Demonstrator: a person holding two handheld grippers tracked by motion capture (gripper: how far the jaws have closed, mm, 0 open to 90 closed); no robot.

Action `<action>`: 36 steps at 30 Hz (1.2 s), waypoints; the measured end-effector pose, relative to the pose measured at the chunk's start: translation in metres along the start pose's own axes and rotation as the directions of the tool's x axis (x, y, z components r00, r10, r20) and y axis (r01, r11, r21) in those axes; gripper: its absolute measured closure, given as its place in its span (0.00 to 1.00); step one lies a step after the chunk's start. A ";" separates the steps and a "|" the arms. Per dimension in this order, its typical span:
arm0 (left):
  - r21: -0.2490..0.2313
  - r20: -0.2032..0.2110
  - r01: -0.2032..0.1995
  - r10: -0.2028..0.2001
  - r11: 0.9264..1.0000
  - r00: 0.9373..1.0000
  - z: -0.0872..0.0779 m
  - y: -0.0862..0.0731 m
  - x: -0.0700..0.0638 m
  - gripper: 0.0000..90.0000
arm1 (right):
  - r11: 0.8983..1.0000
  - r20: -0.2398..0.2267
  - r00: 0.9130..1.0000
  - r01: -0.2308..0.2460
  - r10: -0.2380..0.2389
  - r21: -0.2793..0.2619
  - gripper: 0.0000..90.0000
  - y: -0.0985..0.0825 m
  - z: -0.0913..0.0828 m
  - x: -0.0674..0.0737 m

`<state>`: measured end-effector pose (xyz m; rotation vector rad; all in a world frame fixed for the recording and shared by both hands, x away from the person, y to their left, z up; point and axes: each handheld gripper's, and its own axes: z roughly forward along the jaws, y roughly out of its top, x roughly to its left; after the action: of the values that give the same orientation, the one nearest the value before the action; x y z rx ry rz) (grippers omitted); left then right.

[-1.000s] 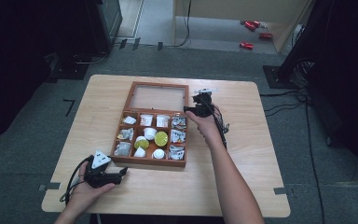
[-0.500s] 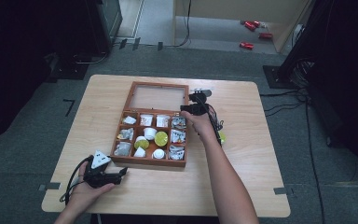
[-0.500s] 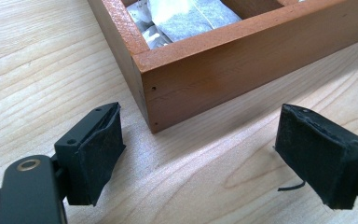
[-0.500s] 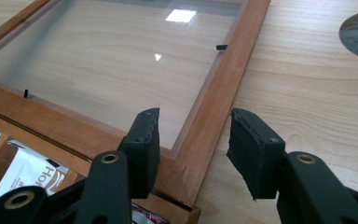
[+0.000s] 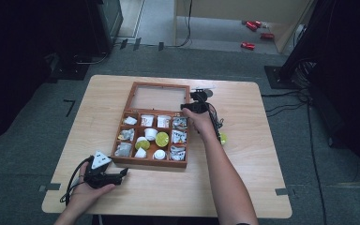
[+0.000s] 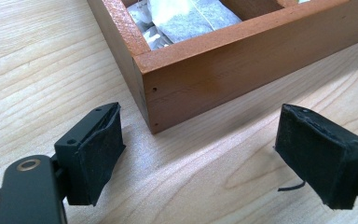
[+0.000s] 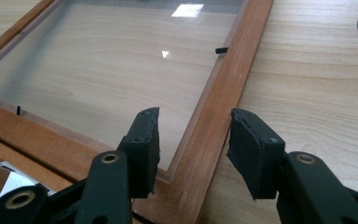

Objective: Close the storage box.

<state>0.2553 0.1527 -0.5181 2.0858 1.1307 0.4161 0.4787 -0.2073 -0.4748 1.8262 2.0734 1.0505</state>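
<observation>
A wooden compartment box [image 5: 151,164] stands mid-table, its glass lid [image 5: 161,98] lying open flat behind it. My right gripper [image 5: 193,104] hovers low over the lid's right rail. In the right gripper view the rail [image 7: 233,74] runs between the jaws of my right gripper [image 7: 193,149], one pad over the glass [image 7: 107,60], the other over the table. The jaws have just been closing, and the pads stand clear of the rail. My left gripper [image 5: 122,174] rests open on the table, its jaws [image 6: 200,158] on either side of the box's front left corner [image 6: 205,74], touching nothing.
The compartments hold tea bags [image 6: 191,18], small white cups [image 5: 150,133] and yellow-green round pods [image 5: 162,138]. A yellow-green object [image 5: 222,138] lies on the table just right of the right forearm. Bare wood spreads on both sides of the box.
The right gripper has shifted left and down onto the lid's right rail, and its jaws have narrowed. The left gripper has stayed where it was.
</observation>
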 end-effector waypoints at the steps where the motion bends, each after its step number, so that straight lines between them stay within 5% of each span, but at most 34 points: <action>1: 0.000 0.000 0.000 0.000 1.000 1.000 0.000 0.000 0.000 0.17 | 1.000 -0.001 1.000 -0.003 0.003 0.002 0.59 0.001 0.001 0.000; 15: -0.001 0.005 0.003 -0.003 1.000 1.000 0.000 0.000 0.001 0.17 | 0.994 -0.066 0.992 -0.109 0.111 0.029 0.52 0.005 0.009 -0.011; 24: -0.002 0.006 0.004 -0.004 1.000 1.000 0.000 0.000 0.001 0.17 | 0.976 -0.128 0.968 -0.206 0.214 0.075 0.44 0.004 0.015 -0.021; 29: -0.001 0.005 0.004 -0.004 1.000 1.000 0.000 0.000 0.001 0.17 | 0.968 -0.168 0.954 -0.235 0.247 0.090 0.51 0.004 0.016 -0.025; 32: -0.001 0.004 0.003 -0.003 1.000 1.000 0.000 0.000 0.001 0.17 | 0.979 -0.154 0.968 -0.189 0.198 0.073 0.51 0.005 0.014 -0.022; 36: -0.001 0.003 0.002 -0.002 1.000 1.000 0.000 0.000 0.001 0.17 | 0.986 -0.176 0.970 -0.164 0.167 0.034 0.53 0.002 0.011 -0.024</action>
<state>0.2558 0.1532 -0.5180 2.0838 1.1305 0.4119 0.4917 -0.2258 -0.4888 2.0115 2.0615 1.2844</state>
